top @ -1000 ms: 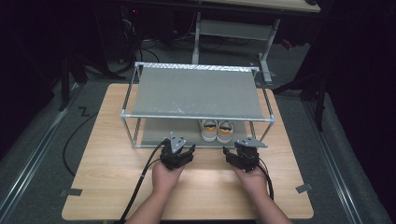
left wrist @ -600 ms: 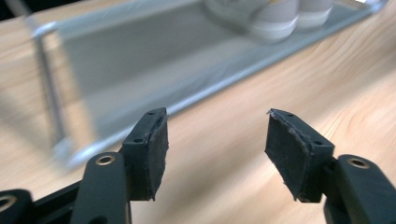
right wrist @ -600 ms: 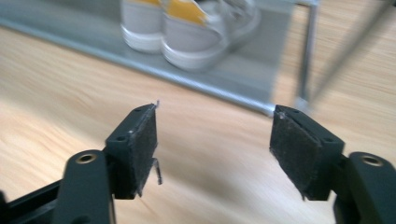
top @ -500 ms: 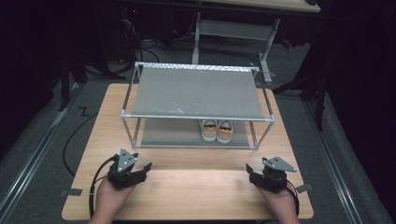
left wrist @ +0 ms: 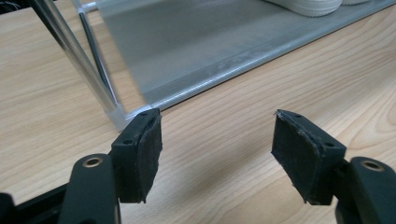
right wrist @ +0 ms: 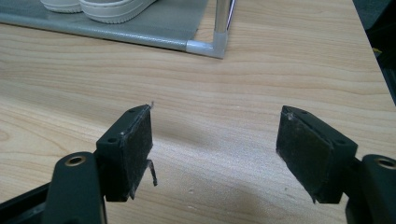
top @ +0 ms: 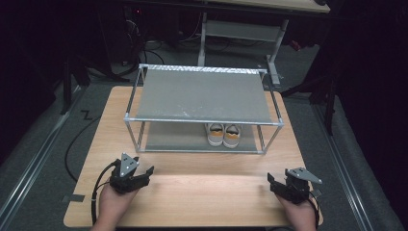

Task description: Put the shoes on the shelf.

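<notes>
Two shoes (top: 223, 134) sit side by side on the lower shelf of the rack (top: 202, 94) at centre frame, apparently pale with orange heels. Left tongs (top: 144, 174) at lower left and right tongs (top: 271, 182) at lower right have just been opening and gape empty over the bare table (top: 202, 187), well apart from the rack.

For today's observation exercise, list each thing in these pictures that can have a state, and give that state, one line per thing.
Left gripper: jaws open, have just been opening, nothing between them, held over the table.
Right gripper: jaws open, have just been opening, nothing between them.
Pair of shoes: side by side on the rack's lower shelf.
Shoe rack: upright on the table, top shelf bare.
Table: bears the rack.
</notes>
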Demonstrator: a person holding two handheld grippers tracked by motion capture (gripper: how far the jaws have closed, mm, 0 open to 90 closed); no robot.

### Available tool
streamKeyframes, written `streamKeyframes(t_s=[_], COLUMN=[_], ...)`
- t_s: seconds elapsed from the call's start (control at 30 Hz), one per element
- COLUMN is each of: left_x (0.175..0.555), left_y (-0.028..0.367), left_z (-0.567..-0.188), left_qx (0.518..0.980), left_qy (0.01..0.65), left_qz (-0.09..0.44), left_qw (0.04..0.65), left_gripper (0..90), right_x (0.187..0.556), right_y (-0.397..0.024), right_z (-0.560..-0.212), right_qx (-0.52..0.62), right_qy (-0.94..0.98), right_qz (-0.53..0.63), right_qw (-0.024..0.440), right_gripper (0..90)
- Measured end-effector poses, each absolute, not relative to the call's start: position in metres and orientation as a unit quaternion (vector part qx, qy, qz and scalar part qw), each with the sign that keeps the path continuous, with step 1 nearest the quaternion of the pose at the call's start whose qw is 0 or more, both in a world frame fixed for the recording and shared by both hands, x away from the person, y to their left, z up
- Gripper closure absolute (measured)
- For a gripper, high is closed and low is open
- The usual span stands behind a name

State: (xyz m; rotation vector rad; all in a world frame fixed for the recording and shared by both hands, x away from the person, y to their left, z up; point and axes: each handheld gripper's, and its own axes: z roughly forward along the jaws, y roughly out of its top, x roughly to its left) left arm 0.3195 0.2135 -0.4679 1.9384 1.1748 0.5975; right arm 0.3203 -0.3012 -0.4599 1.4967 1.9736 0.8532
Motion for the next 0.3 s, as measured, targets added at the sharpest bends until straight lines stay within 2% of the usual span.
streamKeyframes(t_s=[0.3], left_x=[0.3194], left_y=[0.2177], left_z=[-0.4690], left_qx=[0.756], left_qy=[0.471], left_qz=[0.231], left_qw=[0.391], left_gripper=[33.2], right_x=[0.3226], right_y=[-0.3012], right_z=[-0.4605], right_qx=[0.550], right_qy=[0.729], right_qz=[0.318], right_qw=[0.255], right_gripper=[27.0])
